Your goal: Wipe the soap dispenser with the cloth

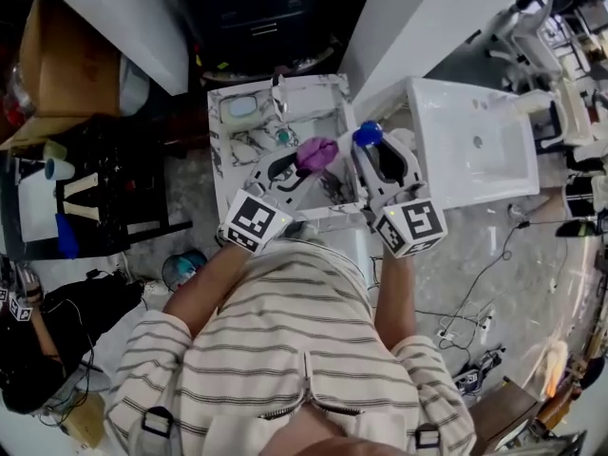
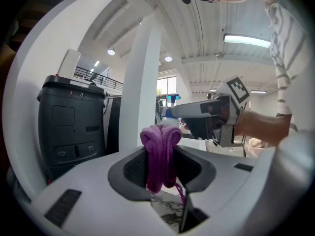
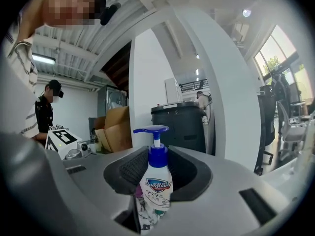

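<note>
Gripping cloth and soap bottle side by side above a marbled counter

Pinching a bunched purple knitted cloth (image 2: 161,151) in the left gripper (image 1: 302,162), jaws closed tight on its folds, top loop poking out beyond the tips. Clamping a white plastic soap dispenser with a blue pump head (image 3: 154,181) upright in the right gripper (image 1: 385,157), pads pressed on its printed body. Holding cloth just left of pump, near but apart, over the near edge of a white marbled counter (image 1: 220,131), left of a white rectangular sink basin (image 1: 446,122)
</note>
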Available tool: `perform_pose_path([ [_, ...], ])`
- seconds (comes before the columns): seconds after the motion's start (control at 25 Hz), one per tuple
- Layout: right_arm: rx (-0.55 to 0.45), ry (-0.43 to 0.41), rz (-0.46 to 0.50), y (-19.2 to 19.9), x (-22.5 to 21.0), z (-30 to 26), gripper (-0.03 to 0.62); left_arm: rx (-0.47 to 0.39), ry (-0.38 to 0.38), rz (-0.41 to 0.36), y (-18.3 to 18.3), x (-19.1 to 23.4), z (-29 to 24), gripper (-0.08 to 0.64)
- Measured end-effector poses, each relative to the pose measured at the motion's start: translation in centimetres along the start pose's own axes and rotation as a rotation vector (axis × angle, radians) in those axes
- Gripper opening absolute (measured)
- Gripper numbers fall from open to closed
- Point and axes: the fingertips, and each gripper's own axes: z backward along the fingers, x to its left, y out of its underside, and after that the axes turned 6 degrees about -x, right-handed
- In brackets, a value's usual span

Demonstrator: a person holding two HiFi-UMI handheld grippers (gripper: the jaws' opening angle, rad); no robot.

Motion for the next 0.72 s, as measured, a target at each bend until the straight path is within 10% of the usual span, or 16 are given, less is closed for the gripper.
perform_pose_path([
  [0.72,0.008,-0.135,-0.054,1.0,1.3,1.1,0.137,-0.01,0.223,-0.074,-0.6,-0.2,-1.4,0.124],
])
